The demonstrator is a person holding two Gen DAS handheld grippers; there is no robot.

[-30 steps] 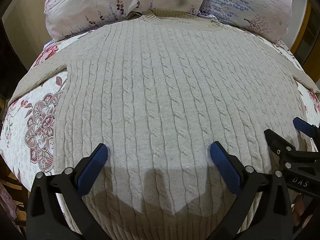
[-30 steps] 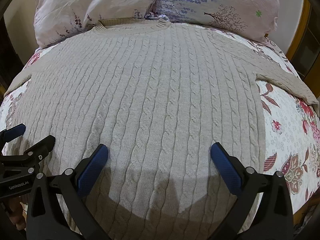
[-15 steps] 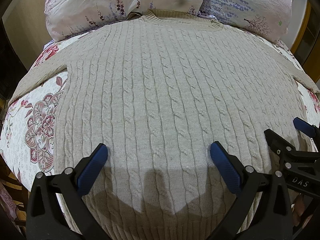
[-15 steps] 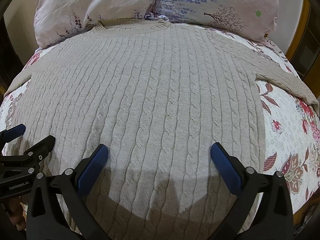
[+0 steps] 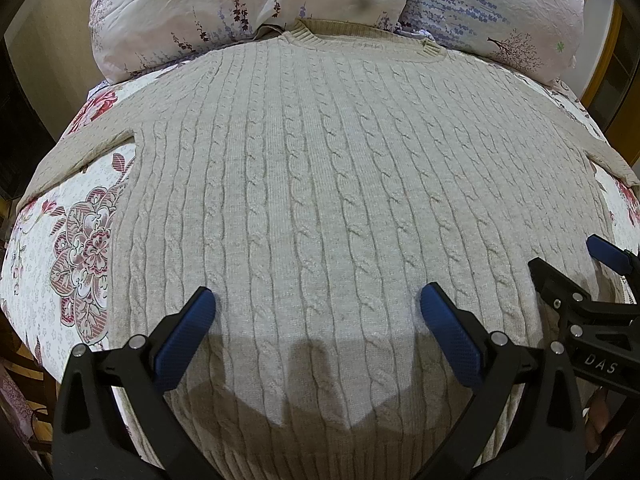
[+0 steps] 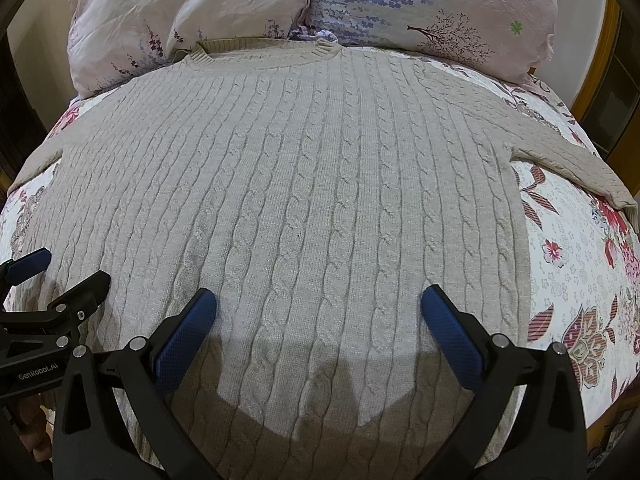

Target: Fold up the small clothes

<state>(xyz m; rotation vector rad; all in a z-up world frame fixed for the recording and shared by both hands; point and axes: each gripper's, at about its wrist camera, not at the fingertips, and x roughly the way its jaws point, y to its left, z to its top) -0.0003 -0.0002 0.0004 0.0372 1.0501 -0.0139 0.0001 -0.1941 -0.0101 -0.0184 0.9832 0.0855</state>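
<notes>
1. Bed w/ floral quilt (image 5: 68, 240) (image 6: 576, 264), white w/ pink-red flowers; wooden frame edge past the quilt's right side.
2. Two pale floral pillows against the sweater's collar end: left pillow (image 5: 224, 4) (image 6: 188, 8) pinkish, right pillow (image 5: 492, 4) (image 6: 432, 0) w/ purple sprigs & a small tree print.
3. Beige cable-knit sweater (image 5: 320, 184) (image 6: 288, 184) spread flat on the quilt, front up, covering most of it; ribbed collar (image 5: 360, 36) (image 6: 264, 50) touching the pillows, hem at the near edge.
4. Left sleeve (image 5: 80, 152) stretched out sideways from the sweater body, lying on the quilt; right sleeve (image 6: 568, 160) same on the opp. side, cuff near the bed edge.
5. Left gripper (image 5: 318, 312) (image 6: 52, 276) above the sweater's lower left part, tongs spread wide, blue pads well apart, nothing between them but knit below; contact w/ the fabric can't be told.
6. Right gripper (image 6: 318, 312) (image 5: 572, 260) above the sweater's lower right part, just beside the left one; tongs likewise spread wide, nothing pinched.
7. Shadows of both tools on the sweater's hem area, near the camera.
8. Bit of a hand (image 5: 600, 420) visible under the right gripper's body, at the sweater's right hem side.
</notes>
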